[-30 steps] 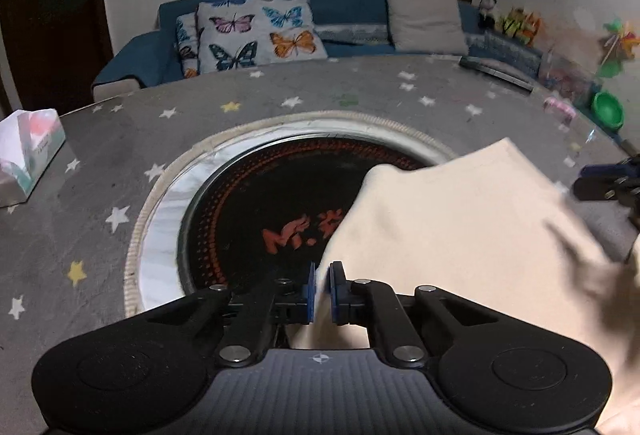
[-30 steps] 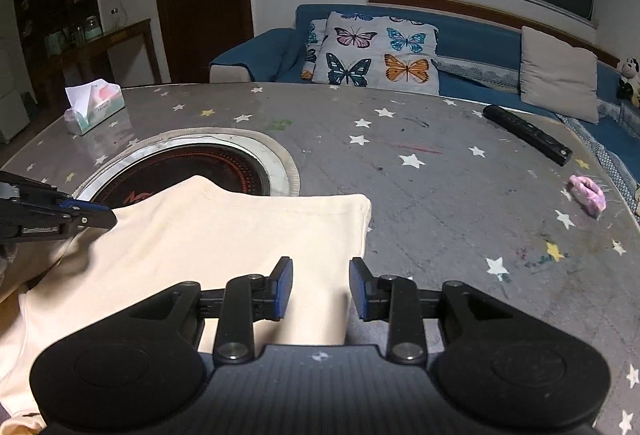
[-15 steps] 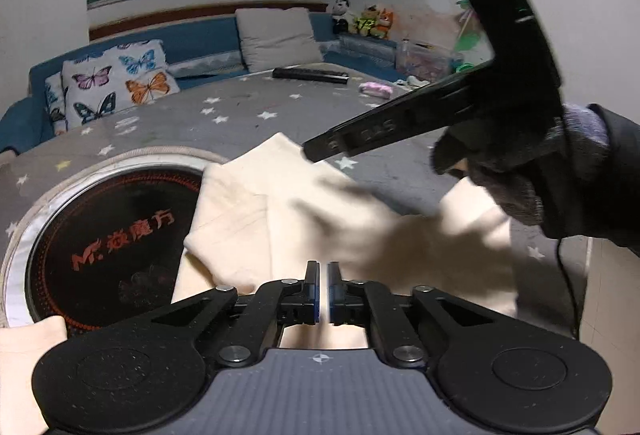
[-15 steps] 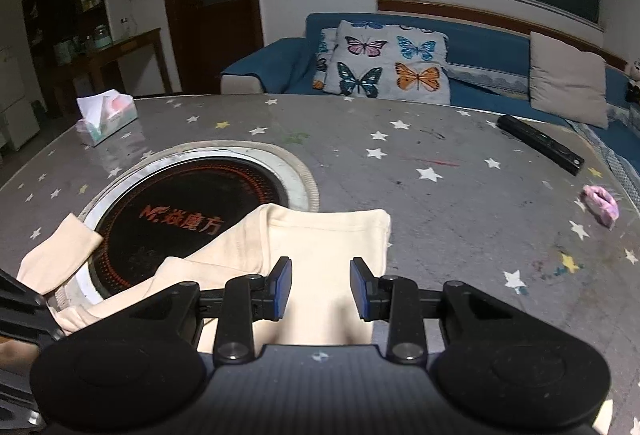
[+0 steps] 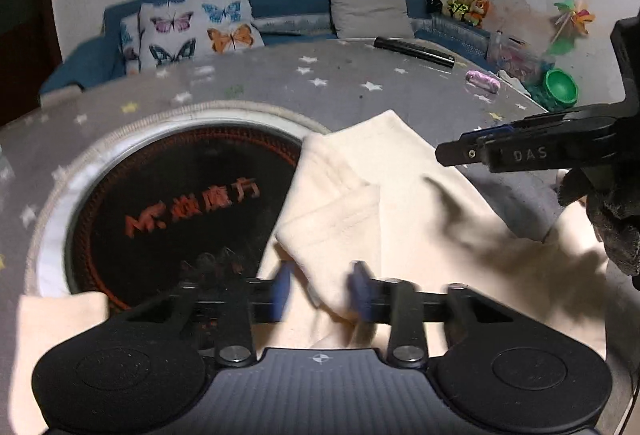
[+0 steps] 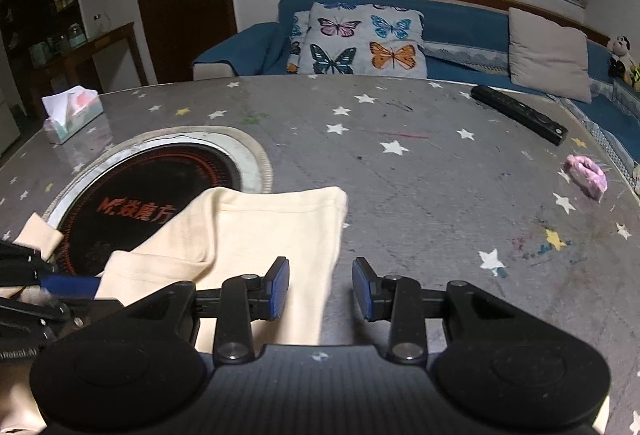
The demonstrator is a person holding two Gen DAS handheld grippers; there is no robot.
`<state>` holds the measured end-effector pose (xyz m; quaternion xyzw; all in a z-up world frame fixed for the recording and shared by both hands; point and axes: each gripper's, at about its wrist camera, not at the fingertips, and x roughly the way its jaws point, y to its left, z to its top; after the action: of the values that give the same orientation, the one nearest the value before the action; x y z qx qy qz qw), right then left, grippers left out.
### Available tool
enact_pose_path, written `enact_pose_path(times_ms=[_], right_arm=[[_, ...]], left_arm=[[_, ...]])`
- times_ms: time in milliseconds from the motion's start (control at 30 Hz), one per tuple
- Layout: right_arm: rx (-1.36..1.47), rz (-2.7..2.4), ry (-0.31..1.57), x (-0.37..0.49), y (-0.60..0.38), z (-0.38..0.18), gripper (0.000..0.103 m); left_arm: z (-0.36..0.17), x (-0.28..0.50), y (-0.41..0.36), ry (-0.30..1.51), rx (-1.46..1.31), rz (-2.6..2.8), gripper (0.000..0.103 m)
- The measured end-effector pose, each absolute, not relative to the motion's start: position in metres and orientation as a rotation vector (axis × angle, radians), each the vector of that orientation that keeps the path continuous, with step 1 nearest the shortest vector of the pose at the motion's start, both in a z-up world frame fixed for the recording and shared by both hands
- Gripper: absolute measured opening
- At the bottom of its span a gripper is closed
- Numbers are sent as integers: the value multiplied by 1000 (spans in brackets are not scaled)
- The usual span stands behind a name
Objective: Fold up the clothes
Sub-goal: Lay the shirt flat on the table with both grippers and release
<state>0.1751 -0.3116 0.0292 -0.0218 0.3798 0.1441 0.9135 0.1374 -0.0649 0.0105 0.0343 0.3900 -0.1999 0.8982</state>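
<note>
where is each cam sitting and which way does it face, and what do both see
Left wrist: sits on the left gripper, looking forward and down across the table at the cream garment and round black cooktop; its own fingers, blurred and apart, show, plus the right gripper in a gloved hand.
Right wrist: sits on the right gripper, facing the sofa over the star-patterned table; its jaws are opening over the garment's edge, left gripper at far left.
Shared: garment, cooktop, remote, butterfly pillow.

both grippers tilted down; left gripper (image 5: 319, 293) jaws apart & blurry, right gripper (image 6: 320, 289) jaws opening w/ nothing pinched, gloved hand (image 5: 612, 219) on the right one
</note>
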Motion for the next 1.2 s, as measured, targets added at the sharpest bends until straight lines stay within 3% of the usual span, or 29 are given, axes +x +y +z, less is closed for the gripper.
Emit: enact_pose_path(times_ms=[333, 400, 467, 500, 800, 933, 1067, 1200], right_arm=[[31, 315, 817, 217, -315, 16, 33], [25, 329, 823, 224, -310, 11, 25], [7, 334, 821, 230, -304, 8, 7], [-3, 329, 810, 232, -301, 9, 5], [-32, 292, 771, 274, -286, 10, 5], [-66, 288, 800, 285, -282, 6, 16], [-97, 311, 797, 268, -286, 23, 18], [-116, 368, 800, 240, -287, 41, 25]], left_arm=[[44, 160, -22, 645, 89, -236, 8], [47, 172, -10, 639, 91, -197, 8], [45, 182, -1, 639, 99, -172, 8], [45, 187, 3, 640, 102, -160, 7], [24, 234, 24, 676, 140, -92, 8], [13, 242, 26, 727, 143, -84, 12], [16, 226, 27, 724, 169, -92, 12], [29, 193, 20, 705, 192, -137, 24]])
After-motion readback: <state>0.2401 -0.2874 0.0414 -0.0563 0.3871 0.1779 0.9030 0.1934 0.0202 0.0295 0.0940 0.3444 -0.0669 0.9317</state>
